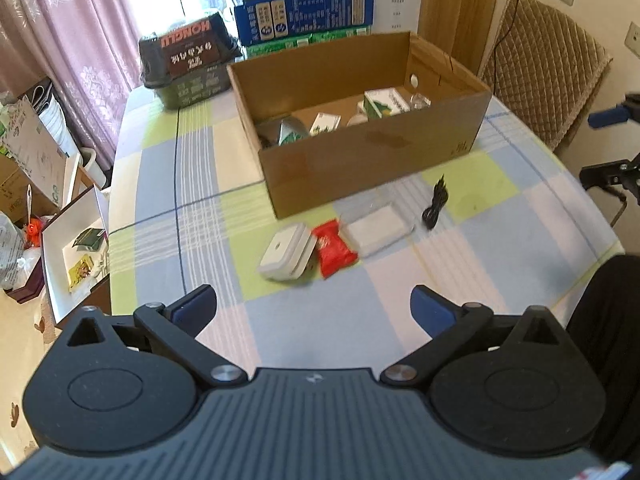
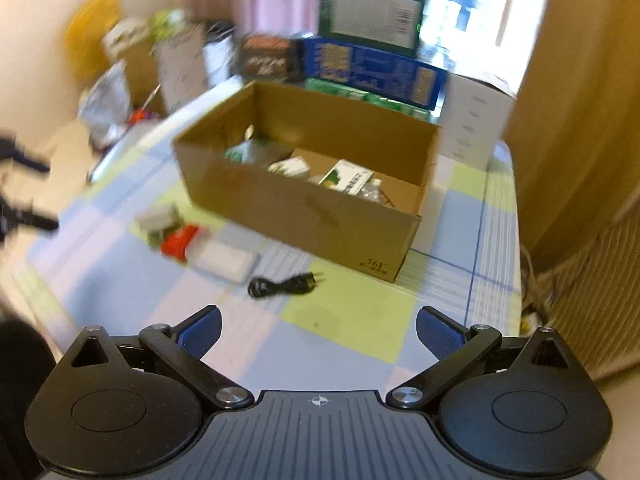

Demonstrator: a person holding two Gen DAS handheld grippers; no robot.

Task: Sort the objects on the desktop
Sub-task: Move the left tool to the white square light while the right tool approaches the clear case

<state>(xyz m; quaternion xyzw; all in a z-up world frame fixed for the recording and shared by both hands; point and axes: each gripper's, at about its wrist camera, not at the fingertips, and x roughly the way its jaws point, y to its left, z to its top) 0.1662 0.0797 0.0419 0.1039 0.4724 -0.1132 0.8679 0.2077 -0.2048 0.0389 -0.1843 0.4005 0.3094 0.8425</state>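
Waiting with both tongs apart, left gripper (image 1: pixel 314 304) and right gripper (image 2: pixel 318 326) face toys (image 1: pixel 334 246) near the box (image 1: pixel 360 152).

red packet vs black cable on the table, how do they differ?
The red packet is a flat, bright red pouch; the black cable is a thin, dark, bundled cord with a plug at one end. The red packet lies wedged between the white case and the clear-lidded white box; the black cable lies apart, alone on the cloth. Both are small and lie outside the cardboard box, in front of it, neither gripped.
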